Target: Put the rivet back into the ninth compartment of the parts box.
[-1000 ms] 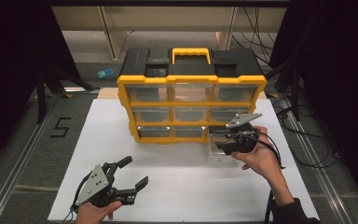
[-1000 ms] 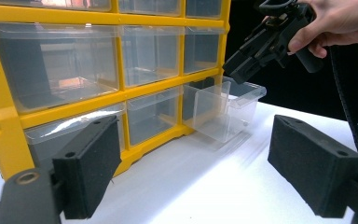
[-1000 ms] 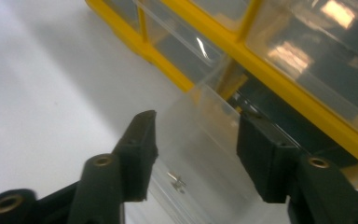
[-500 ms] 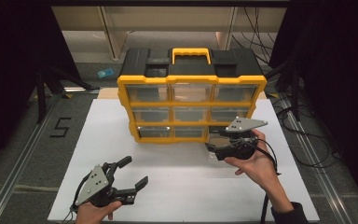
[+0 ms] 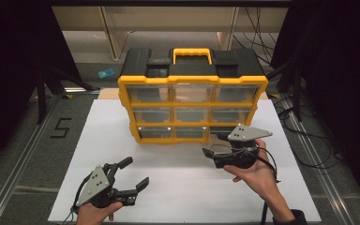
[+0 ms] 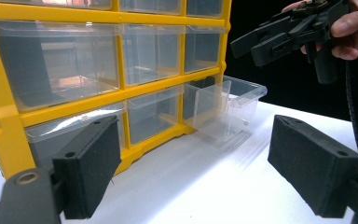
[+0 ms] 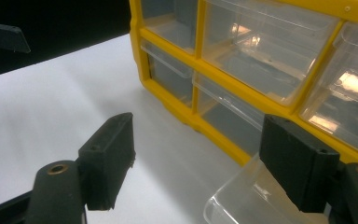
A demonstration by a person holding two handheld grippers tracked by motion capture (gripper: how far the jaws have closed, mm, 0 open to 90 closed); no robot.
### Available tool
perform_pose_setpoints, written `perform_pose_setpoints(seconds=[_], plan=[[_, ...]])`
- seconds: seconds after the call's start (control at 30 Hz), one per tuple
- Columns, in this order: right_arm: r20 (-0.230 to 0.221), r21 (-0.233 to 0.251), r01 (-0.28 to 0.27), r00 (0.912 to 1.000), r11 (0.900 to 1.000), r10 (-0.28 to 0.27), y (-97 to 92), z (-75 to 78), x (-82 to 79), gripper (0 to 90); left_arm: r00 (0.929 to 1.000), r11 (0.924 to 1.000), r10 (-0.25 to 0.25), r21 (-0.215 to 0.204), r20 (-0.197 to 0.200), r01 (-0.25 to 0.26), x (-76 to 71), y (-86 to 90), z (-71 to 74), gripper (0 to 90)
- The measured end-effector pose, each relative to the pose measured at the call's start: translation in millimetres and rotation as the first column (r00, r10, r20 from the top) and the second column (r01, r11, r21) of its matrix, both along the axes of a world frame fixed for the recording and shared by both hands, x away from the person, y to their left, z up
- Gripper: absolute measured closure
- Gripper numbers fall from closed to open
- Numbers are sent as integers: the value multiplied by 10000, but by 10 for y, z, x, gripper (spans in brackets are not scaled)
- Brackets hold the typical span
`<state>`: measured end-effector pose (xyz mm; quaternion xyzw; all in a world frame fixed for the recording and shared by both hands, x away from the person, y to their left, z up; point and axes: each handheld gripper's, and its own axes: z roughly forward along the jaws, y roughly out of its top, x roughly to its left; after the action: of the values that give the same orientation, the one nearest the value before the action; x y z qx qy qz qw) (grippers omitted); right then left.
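At the near left of the white bench [image 5: 98, 140], the person's left hand [image 5: 93, 213] held the left gripper [image 5: 135, 174] low over the surface, its fingers [image 6: 91, 163] spread wide apart with nothing between them, aimed toward the cabinet. Farther back, at the middle of the bench, stood the yellow and black drawer cabinet [image 5: 192, 93], three rows of clear drawers facing the person and a yellow handle [image 5: 191, 53] on top. Its bottom right drawer [image 6: 226, 109] was pulled partway out, its clear front standing clear of the frame while the other drawers sat flush. To the right, the right hand [image 5: 258, 173] held the right gripper [image 5: 209, 144] just in front of that open drawer, pointing left and toward the cabinet; its fingers [image 7: 108, 156] were parted and held nothing, with the drawer's clear rim lying beneath the right-hand finger in the right gripper view. A cable [image 5: 269, 161] trailed from this gripper over the bench's right side.
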<state>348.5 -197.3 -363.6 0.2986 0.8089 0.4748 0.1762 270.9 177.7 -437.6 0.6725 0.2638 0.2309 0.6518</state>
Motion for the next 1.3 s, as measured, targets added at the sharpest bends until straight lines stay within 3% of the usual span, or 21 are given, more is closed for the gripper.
perform_pose_setpoints(seconds=[0.03, 0.37, 0.53, 0.83, 0.9, 1.03, 1.3], plan=[[14, 38, -15, 10000, 10000, 15, 3, -5, -10, 273, 9998, 9999, 98, 50, -176, -97, -18, 2, 4, 165], [9, 382, -200, 9998, 9991, 200, 1, -98, -74, 260, 9998, 9999, 103, 6, -153, -103, -17, 1, 6, 164], [266, 386, -18, 9996, 9993, 8, -35, -110, -103, 258, 9998, 10000, 94, -11, -177, -94, -18, -2, 4, 165], [57, 604, 30, 10000, 9982, -34, -106, -178, -154, 251, 9999, 10000, 63, 20, -79, -62, -8, -1, 3, 165], [242, 652, 75, 9997, 9978, -91, -114, -187, -162, 248, 10000, 10000, 13, -29, -6, -13, 2, -2, 0, 165], [138, 801, 110, 9998, 9967, -121, -132, -207, -183, 228, 9997, 9999, 112, -18, -197, -113, -12, 3, 1, 164], [179, 1080, 148, 9997, 9940, -168, -170, -257, -224, 225, 9998, 9999, 82, -60, -160, -83, -8, -1, -1, 165]])
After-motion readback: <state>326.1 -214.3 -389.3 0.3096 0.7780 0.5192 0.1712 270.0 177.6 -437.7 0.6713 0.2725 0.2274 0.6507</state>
